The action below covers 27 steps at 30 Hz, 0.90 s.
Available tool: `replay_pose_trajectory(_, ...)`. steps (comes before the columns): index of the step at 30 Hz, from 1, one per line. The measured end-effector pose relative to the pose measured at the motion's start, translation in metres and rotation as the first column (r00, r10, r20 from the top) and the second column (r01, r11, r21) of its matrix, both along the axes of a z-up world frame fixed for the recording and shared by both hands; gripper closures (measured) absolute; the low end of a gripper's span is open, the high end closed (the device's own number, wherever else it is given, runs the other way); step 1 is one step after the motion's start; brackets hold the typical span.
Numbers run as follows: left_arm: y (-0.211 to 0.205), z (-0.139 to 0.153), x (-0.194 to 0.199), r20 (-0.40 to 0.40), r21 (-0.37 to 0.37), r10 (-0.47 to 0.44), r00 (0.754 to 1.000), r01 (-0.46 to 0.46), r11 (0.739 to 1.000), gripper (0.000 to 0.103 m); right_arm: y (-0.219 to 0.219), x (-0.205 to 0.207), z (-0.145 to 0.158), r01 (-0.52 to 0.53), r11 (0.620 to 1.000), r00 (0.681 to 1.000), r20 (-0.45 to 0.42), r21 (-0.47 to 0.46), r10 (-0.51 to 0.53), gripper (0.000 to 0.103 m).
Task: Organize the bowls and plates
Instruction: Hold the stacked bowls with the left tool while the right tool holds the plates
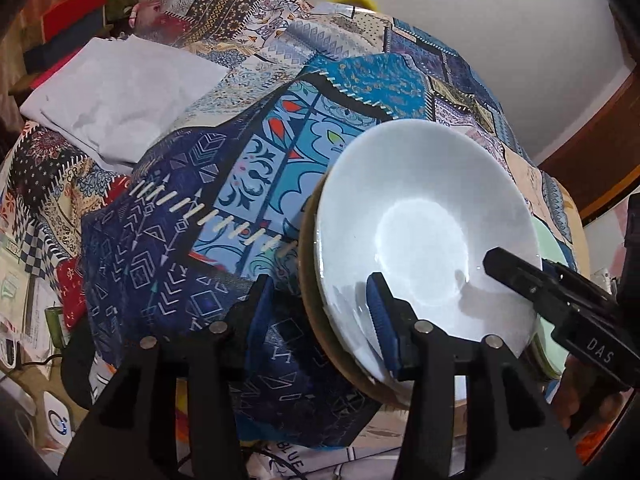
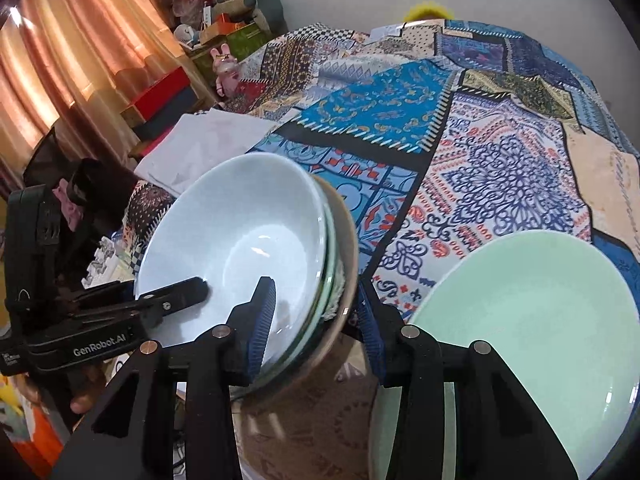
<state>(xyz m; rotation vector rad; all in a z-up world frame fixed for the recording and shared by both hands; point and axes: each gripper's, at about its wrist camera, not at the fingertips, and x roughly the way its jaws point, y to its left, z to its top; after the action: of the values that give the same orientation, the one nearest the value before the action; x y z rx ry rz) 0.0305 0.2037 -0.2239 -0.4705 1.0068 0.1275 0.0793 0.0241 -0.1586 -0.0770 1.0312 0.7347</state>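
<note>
On the patchwork bedspread [image 2: 500, 152]: stack of bowls, tilted
White bowl [image 1: 424, 232]: topmost, nested in a brown bowl [image 2: 348, 240]
Left gripper [image 1: 326, 312]: fingers apart, straddling the stack's near rim
Right gripper [image 2: 316, 320]: fingers apart, straddling the opposite rim
Green plate [image 2: 532, 320]: just beside the stack, on the right
White cloth [image 1: 120, 96]: folded, far left

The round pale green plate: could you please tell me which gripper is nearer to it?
Right. The right gripper straddles the stacked bowls' rim immediately beside the round pale green plate; the left gripper straddles the stack's far rim, away from the plate.
</note>
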Motion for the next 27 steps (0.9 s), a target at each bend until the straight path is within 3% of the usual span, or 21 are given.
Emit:
replay_pose_trajectory(8, -0.014, 0.002, 0.005, 0.020, 0.018, -0.025, 0.999, 0.024, 1.000, 0.068, 0.002, 0.001, -0.007, 0.012, 1.000, 1.000, -0.004, -0.003, -0.012, 0.066)
replay_pose_trajectory(27, -0.028, 0.019, 0.006, 0.019, 0.080, 0.026, 0.999, -0.027, 0.996, 0.068, -0.009, 0.006, -0.006, 0.065, 0.996, 0.997, -0.040, 0.056, -0.063, 0.070)
